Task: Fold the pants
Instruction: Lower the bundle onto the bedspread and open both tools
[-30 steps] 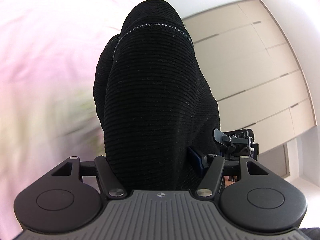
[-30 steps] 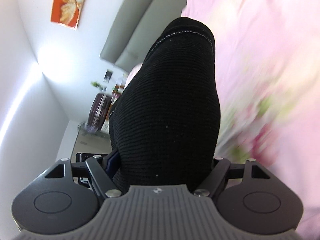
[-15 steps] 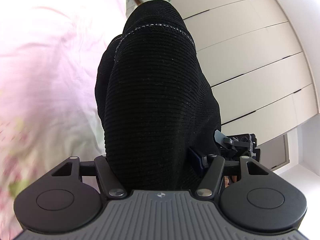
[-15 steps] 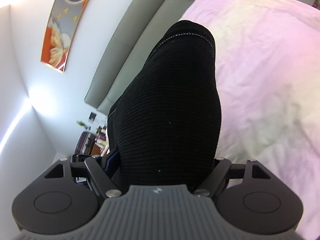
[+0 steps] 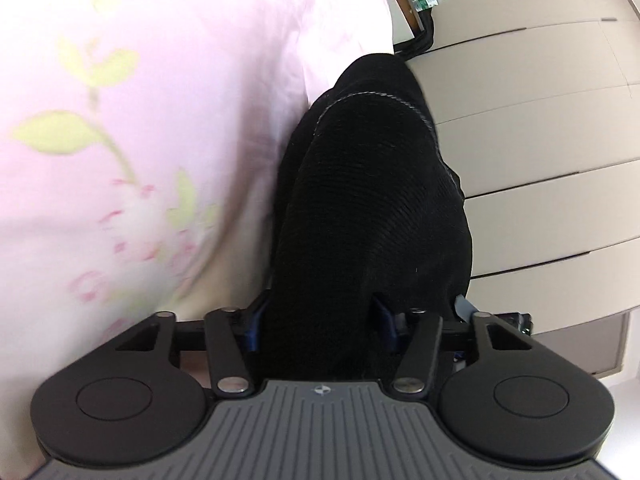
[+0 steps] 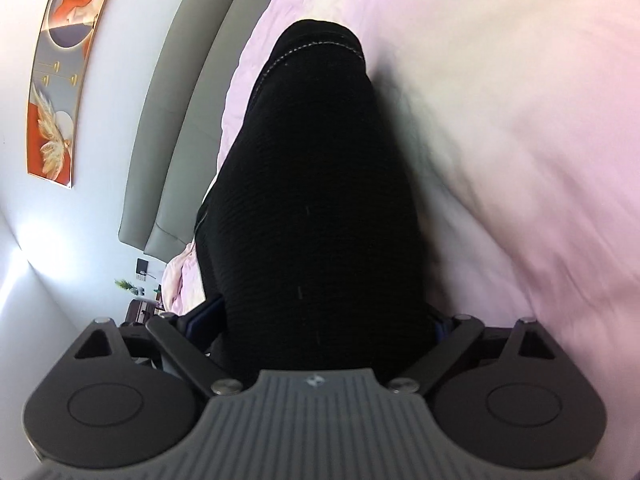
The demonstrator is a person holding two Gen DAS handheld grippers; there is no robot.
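Over the bed (image 5: 168, 128), with its pink floral cover, both views are filled by the black ribbed pants (image 5: 372, 216), which drape forward from each set of tongs toward the cover. Hem stitching shows at the far end of the fabric in both views. The pants lie against or just above the bed; contact with the cover cannot be confirmed.

Risks, as judgement:
- Uneven release. One side is closing while the other opens; if the right lets go first, its edge could slump and the fold line go crooked.
- Fabric hangs thick and bunched over the fingers; it may snag on them during withdrawal and drag the layer out of place.
- In the left view the pants sit near the bed's edge, with the wardrobe (image 5: 540, 140) beyond; a loose section could slide off that side.

Tongs:
- Left tongs (image 5: 320, 324): about half open, jaws closing, black fabric between them. Blue pads flank the cloth; they appear to press on it.
- Right tongs (image 6: 320, 320): wide, jaws opening, with fabric between them. The cloth hides the pads, so I cannot tell if any grip remains.
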